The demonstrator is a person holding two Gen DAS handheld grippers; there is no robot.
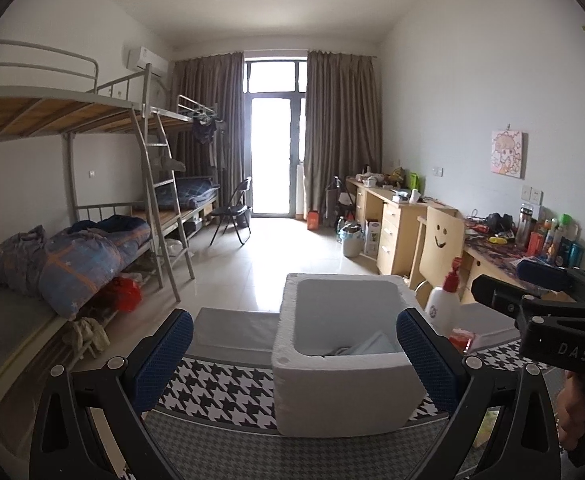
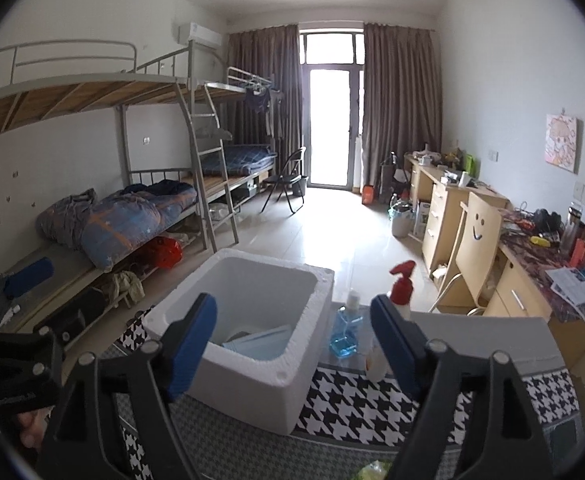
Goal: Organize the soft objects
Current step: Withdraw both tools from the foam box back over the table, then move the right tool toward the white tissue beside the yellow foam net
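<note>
Rough white foam box (image 2: 252,344) on matt houndstooth cloth (image 2: 356,404).

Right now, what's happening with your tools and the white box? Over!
Left tool open, empty. Right tool open, empty. Foam box on checkered cloth, masks inside. Blue bottle, spray bottle beside it.

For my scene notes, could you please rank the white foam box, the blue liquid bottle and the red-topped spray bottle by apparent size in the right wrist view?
1. White foam box, clearly largest.
2. Blue liquid bottle and red-topped spray bottle: similar; the spray bottle is partly hidden, so unranked.

Foam box (image 2: 248,320) sits on patterned cloth (image 2: 356,408); spray bottles (image 2: 402,292) right of it, bunk beds (image 2: 140,208) left, desks (image 2: 452,208) right.
</note>
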